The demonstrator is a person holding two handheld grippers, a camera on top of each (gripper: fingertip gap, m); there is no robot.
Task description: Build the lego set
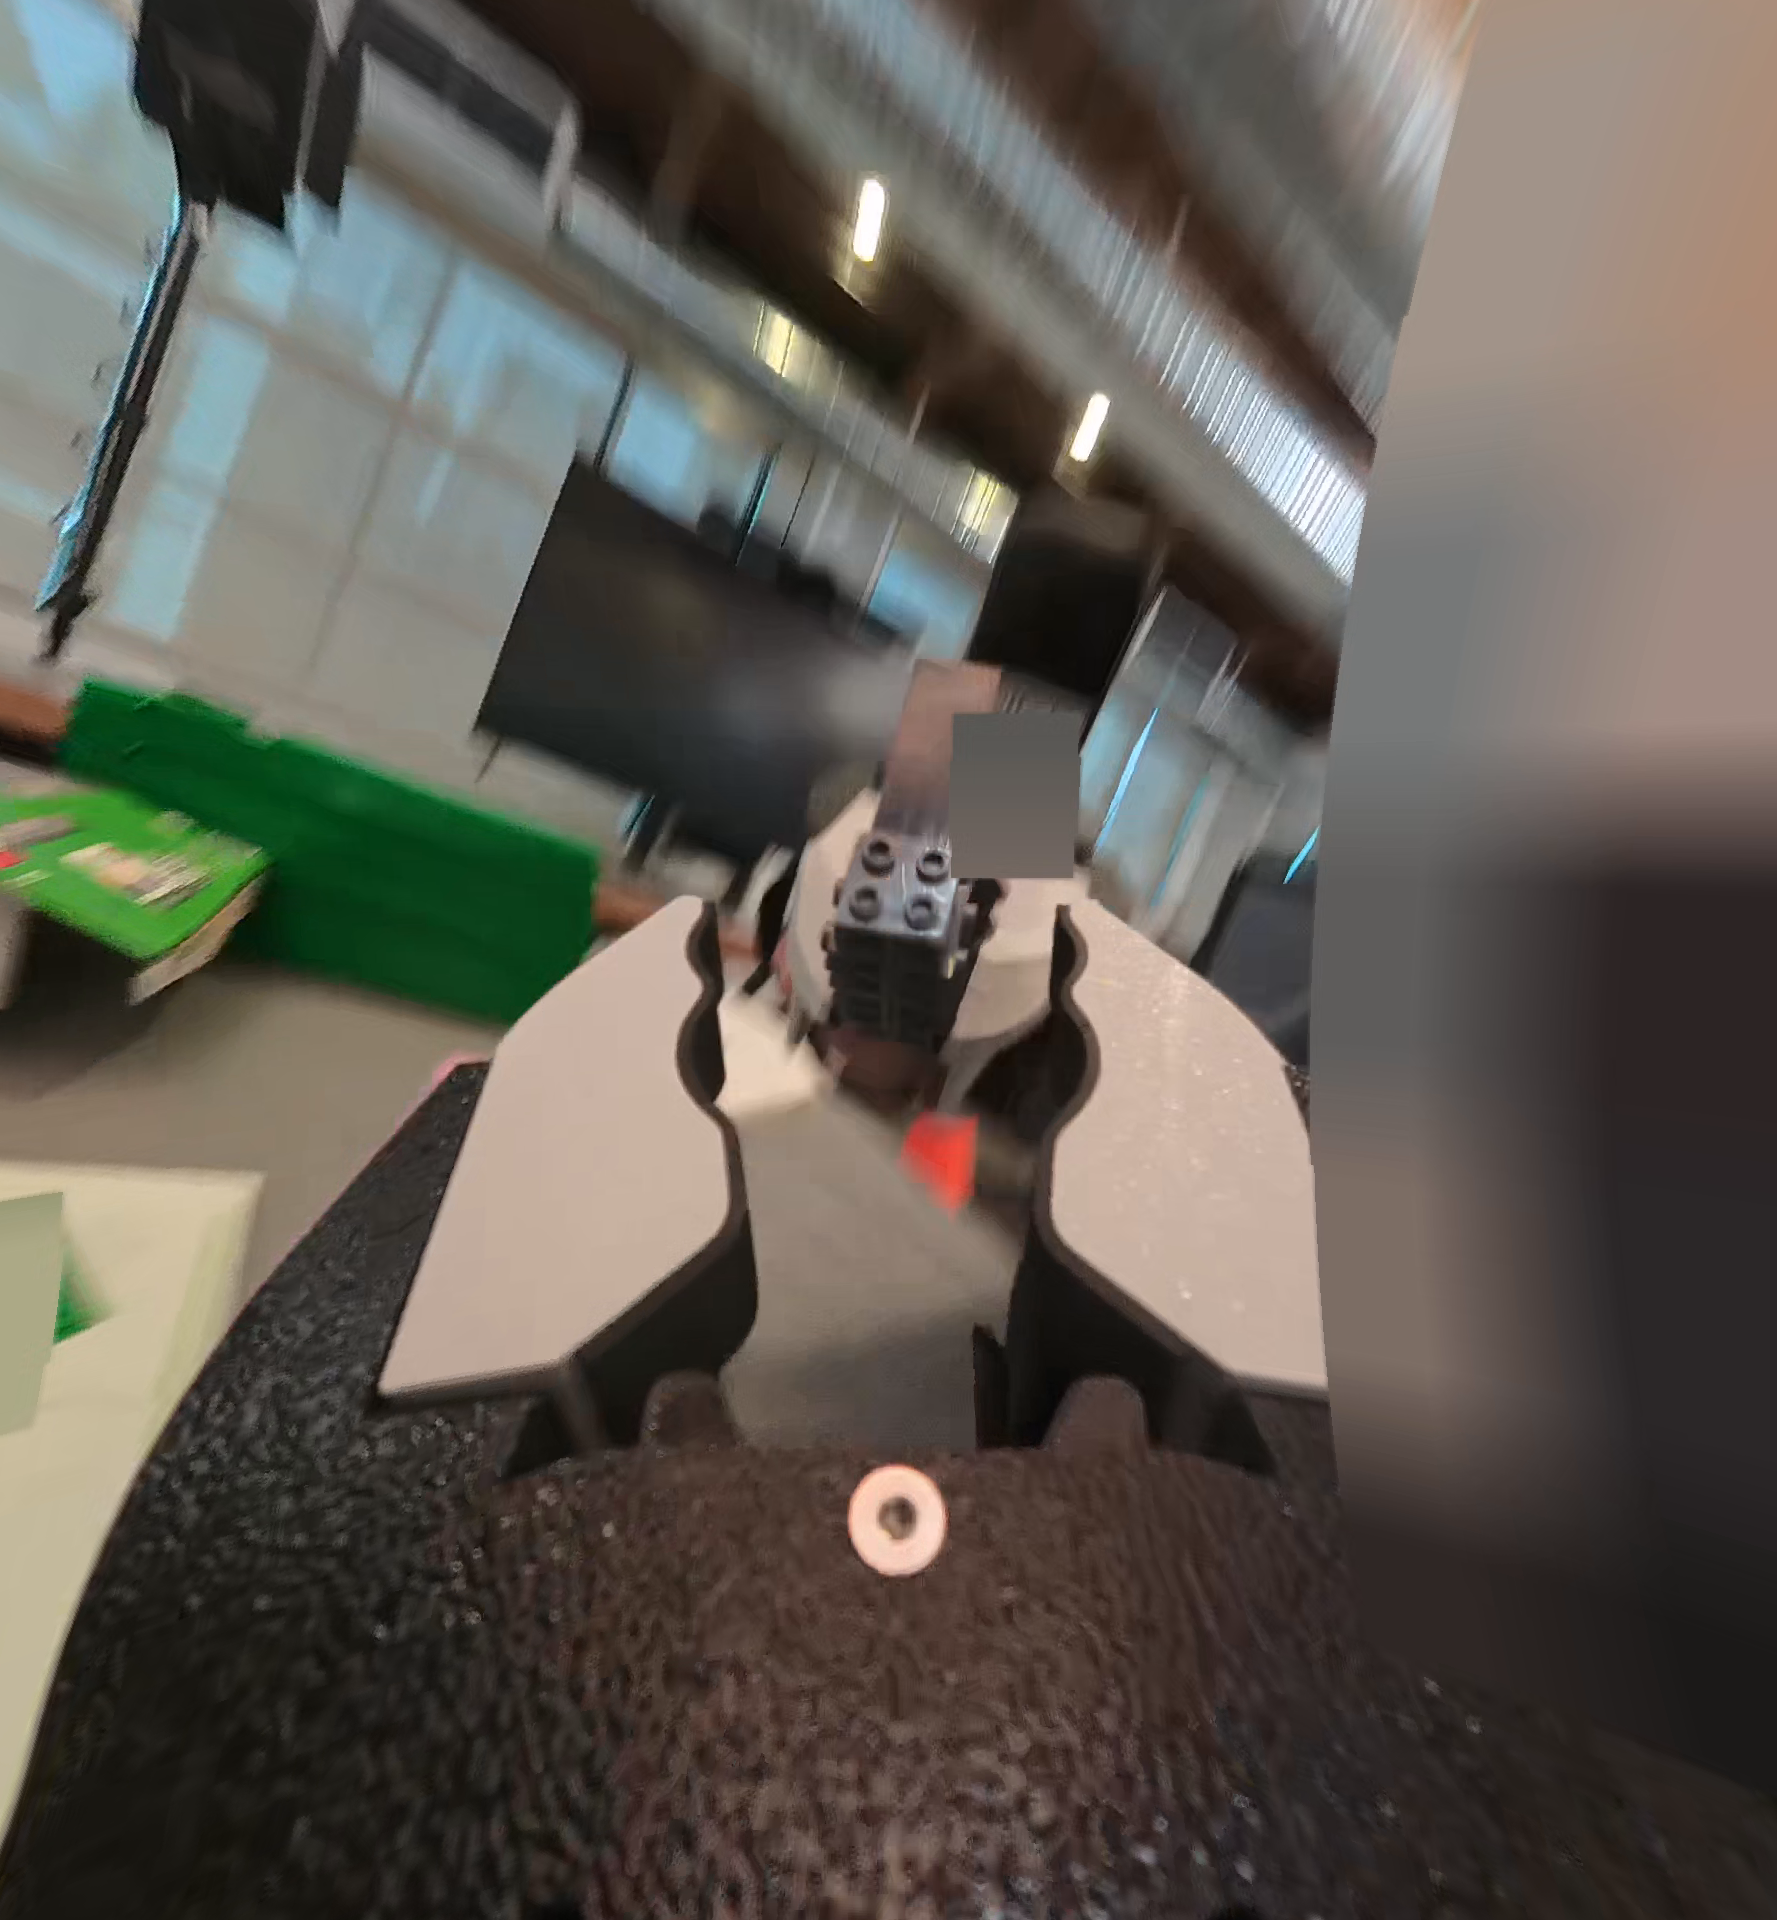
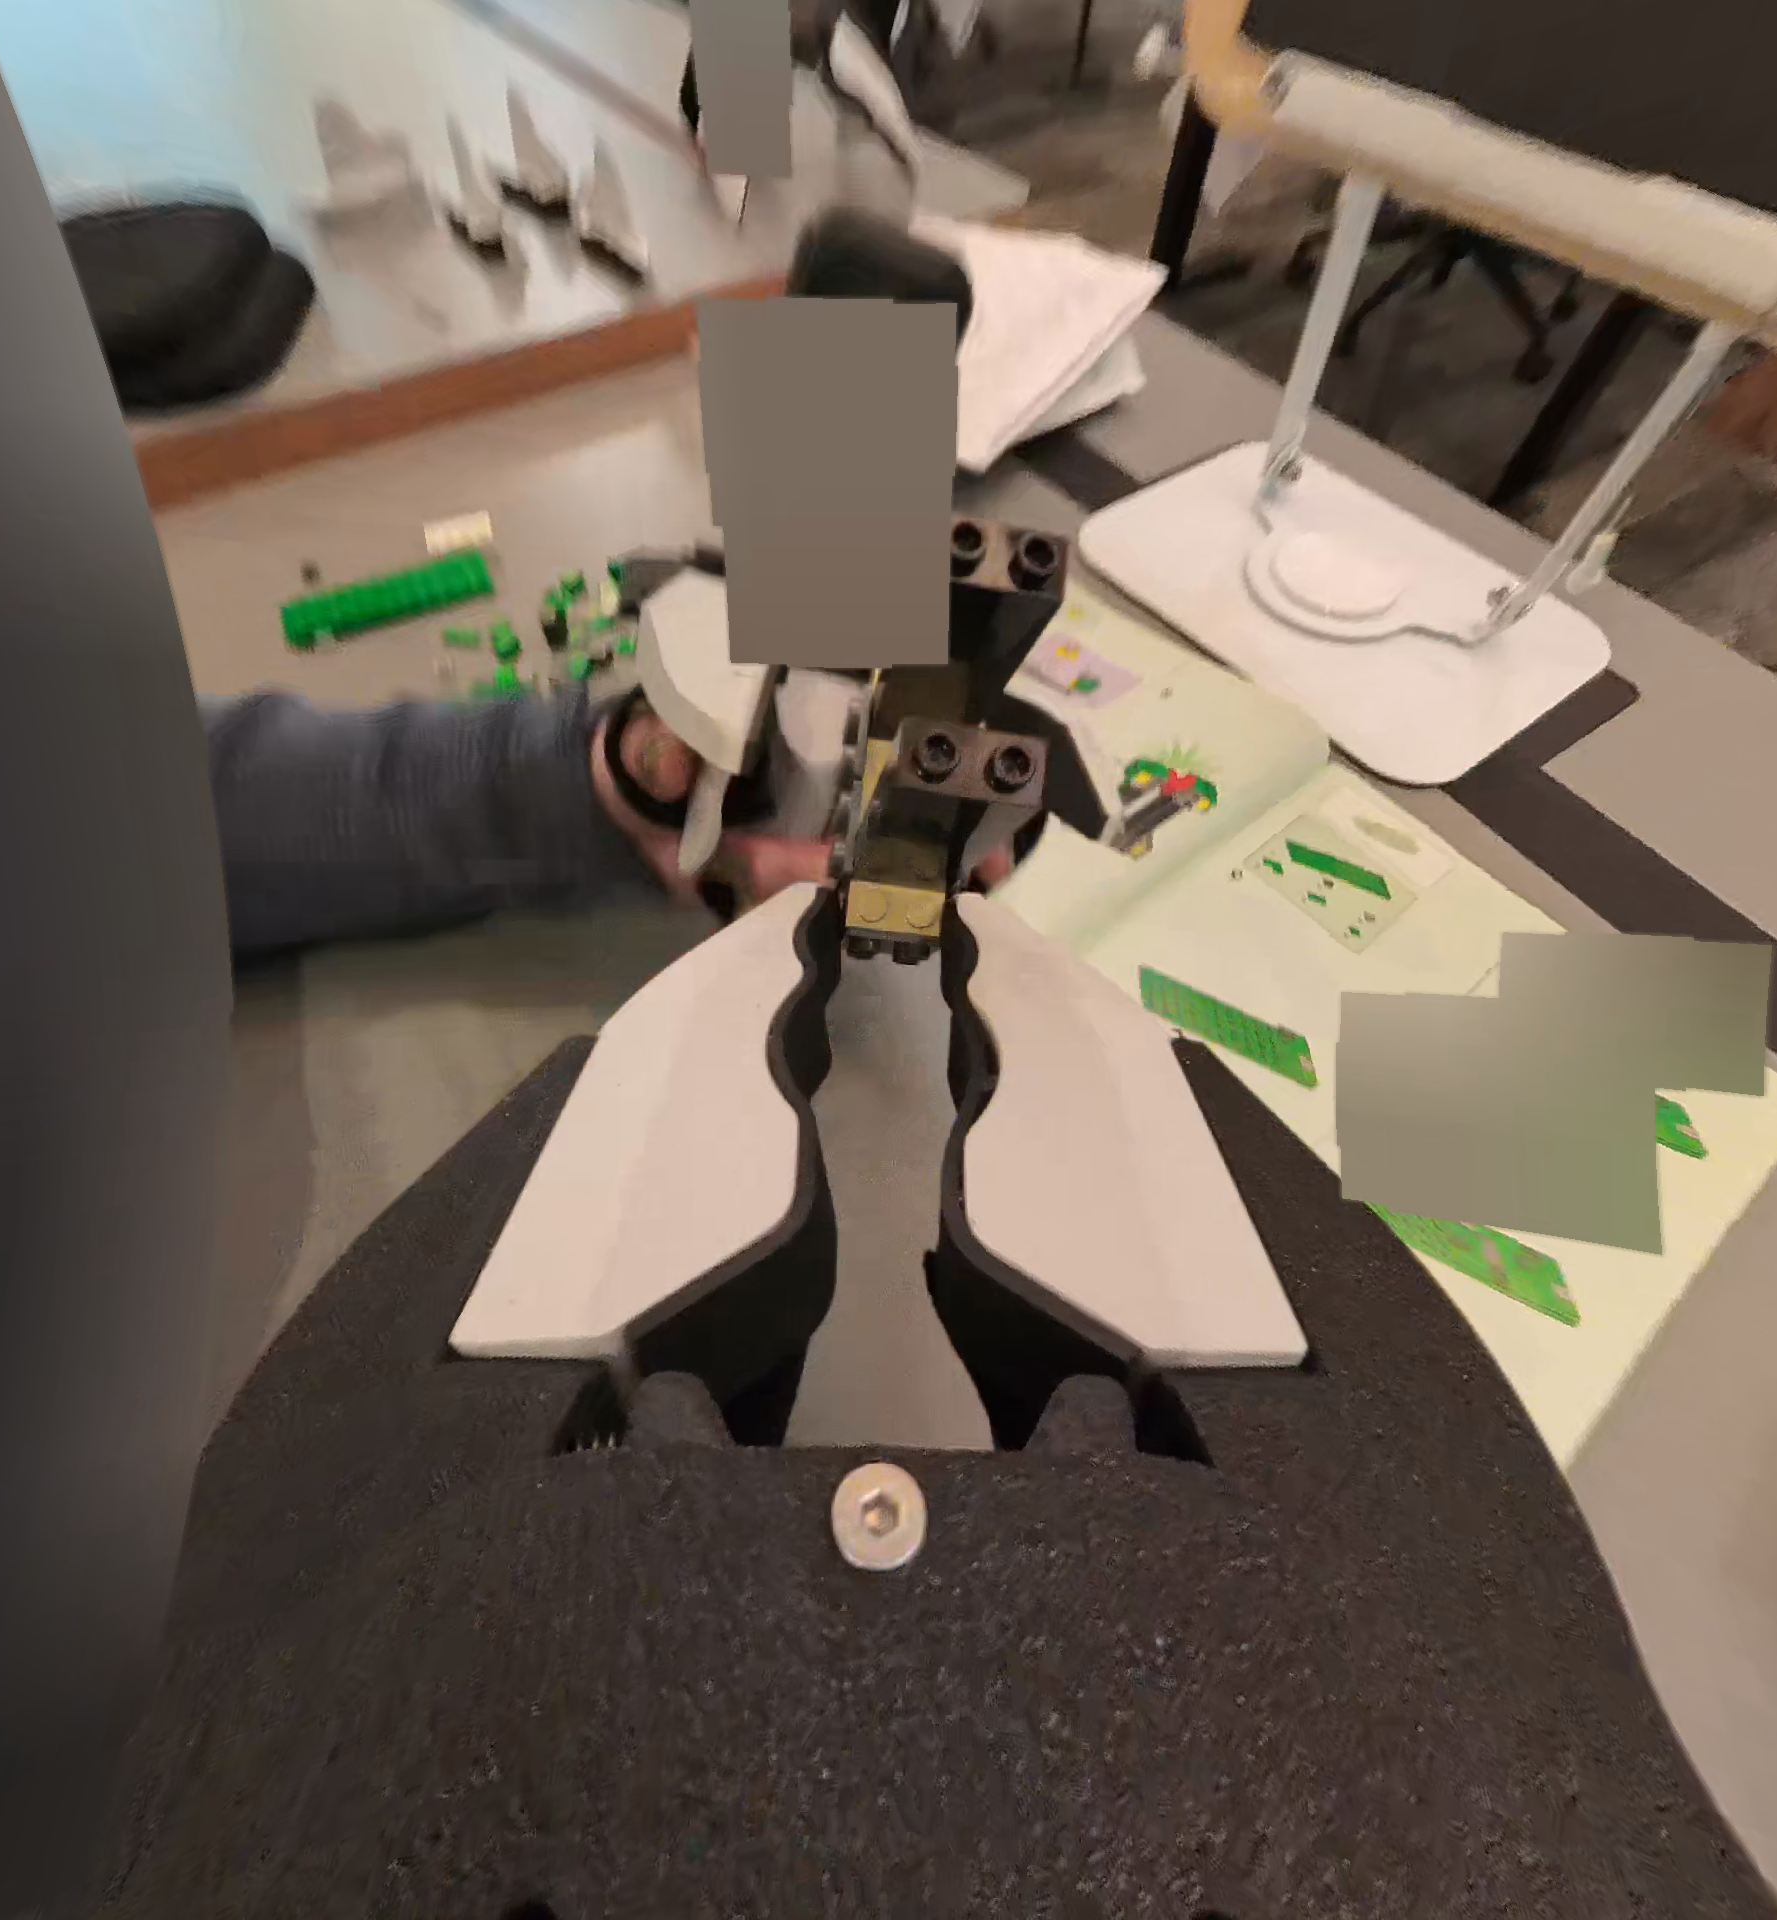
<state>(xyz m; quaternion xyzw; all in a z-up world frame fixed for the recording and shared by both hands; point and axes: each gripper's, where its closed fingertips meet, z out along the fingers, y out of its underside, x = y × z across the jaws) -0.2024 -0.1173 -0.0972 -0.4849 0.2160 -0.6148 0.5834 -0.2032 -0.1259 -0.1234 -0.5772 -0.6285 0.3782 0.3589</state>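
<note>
Green loose bricks [image 2: 390,608] lie far left on our counter [image 2: 364,1049]; our left gripper [image 1: 882,935] gapes wide; our right gripper [image 2: 889,920] clamps the dark brick assembly [image 2: 951,800] mid-air; instruction booklet [image 2: 1279,831] right.

a grey tabletop [image 2: 344,1039] fills the lower frame, a wooden edge strip [image 2: 427,384] at upper left. upper right holds a white lamp base [image 2: 1486,675]. in the left wrist view, glass partitions [image 1: 364,343] and ceiling lights [image 1: 868,218] blur overhead.
</note>
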